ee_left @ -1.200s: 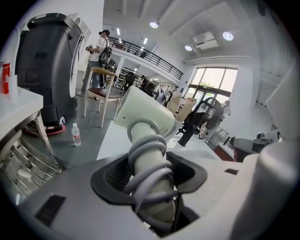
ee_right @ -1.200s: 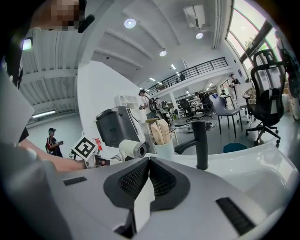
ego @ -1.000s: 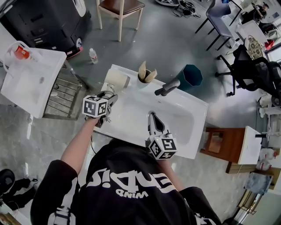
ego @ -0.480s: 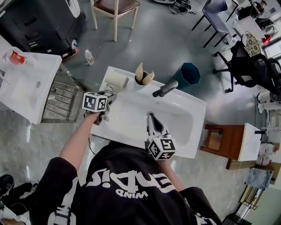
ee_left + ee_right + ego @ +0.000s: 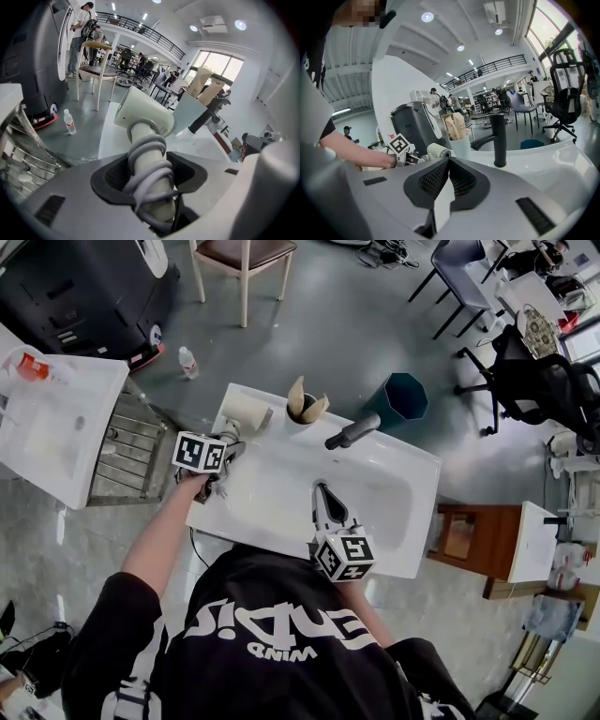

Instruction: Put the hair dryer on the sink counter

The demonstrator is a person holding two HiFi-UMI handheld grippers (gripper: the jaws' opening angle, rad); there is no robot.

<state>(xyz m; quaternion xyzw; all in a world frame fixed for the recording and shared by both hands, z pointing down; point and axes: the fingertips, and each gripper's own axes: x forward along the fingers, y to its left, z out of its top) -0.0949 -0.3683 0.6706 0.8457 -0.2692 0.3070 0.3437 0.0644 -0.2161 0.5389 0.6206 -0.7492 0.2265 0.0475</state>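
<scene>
Where the left gripper (image 5: 154, 161) reaches over the left end of the sink counter (image 5: 272, 502), its jaws are clamped on the handle of the hair dryer (image 5: 140, 115). A grey cord (image 5: 147, 164) is wound round the handle and passes between the pads with it. The cream dryer head projects beyond the jaw tips, away from the person, and sits over the back left corner of the counter. Whether the head rests on the counter surface cannot be determined.

The right gripper (image 5: 449, 161) is closed with nothing between its jaws. In the head view it hangs over the front edge of the basin (image 5: 384, 493), well apart from the dryer.

Containers:
- A white cup (image 5: 302, 413) stands on the back edge of the counter, between the dryer head and the black faucet (image 5: 354, 430). It holds tan, flat pieces (image 5: 305, 395) that stand upright and rise above the rim.
- A teal bin (image 5: 405, 399) stands on the floor behind the counter, near the faucet. Its interior is dark and its contents cannot be determined.
- The basin is white and bare where visible.
</scene>
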